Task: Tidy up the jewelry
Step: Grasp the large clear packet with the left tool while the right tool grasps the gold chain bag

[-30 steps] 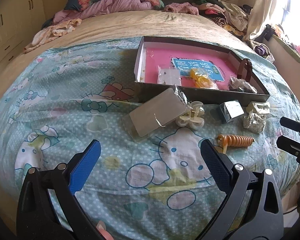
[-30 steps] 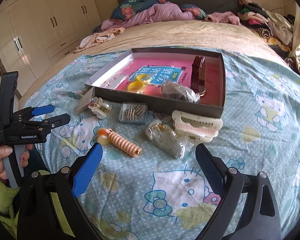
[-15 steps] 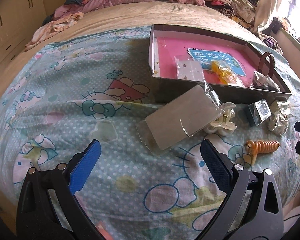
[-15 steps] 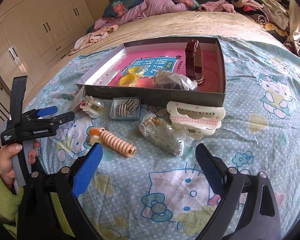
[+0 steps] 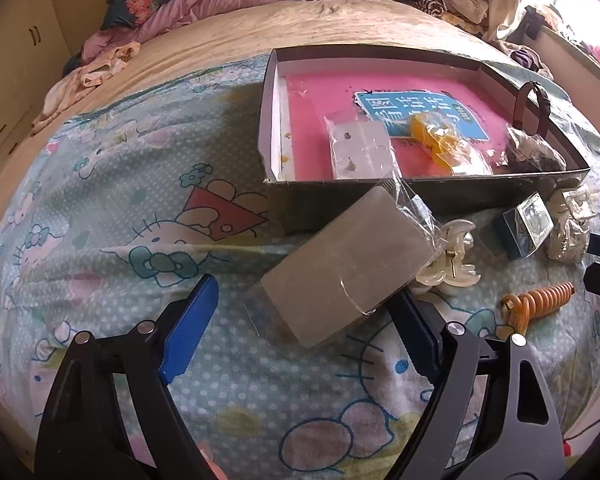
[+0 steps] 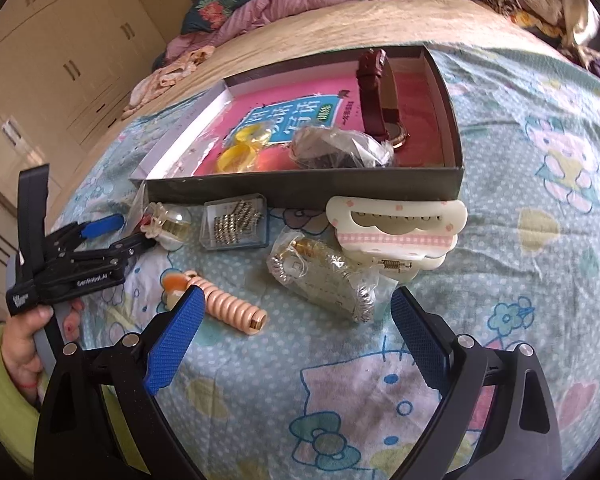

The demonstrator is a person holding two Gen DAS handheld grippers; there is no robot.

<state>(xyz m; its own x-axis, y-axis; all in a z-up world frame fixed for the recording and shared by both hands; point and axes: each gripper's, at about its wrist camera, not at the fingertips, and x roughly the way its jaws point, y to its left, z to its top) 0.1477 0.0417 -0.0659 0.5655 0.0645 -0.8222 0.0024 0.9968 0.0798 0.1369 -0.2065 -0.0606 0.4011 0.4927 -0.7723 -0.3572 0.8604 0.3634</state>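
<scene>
Closing in on the grey packet (image 5: 342, 270), the left tongs (image 5: 304, 312) have just been narrowing, yet both blue pads (image 5: 188, 328) stand clear of it, one on each side of its near end, so nothing is held; the packet lies flat on the bed (image 5: 100, 208), just in front of the box (image 5: 440, 196); to grip well, I judge the tongs should sink lower so the pads meet the stiff card edges rather than the loose clear wrap, then squeeze squarely and lift toward the box; the right tongs (image 6: 296, 320) gape wide and empty above the bagged chain (image 6: 324, 276); close by lie a coil tie (image 6: 228, 306), a clear case (image 6: 236, 224) of small silver pieces, a small claw clip (image 5: 448, 256) touching the packet's far corner, and a big cream clip (image 6: 396, 228) against the box wall; that small clip and the trailing wrap may drag along; inside the box, a watch (image 6: 374, 92), yellow bits and two bags already sit
</scene>
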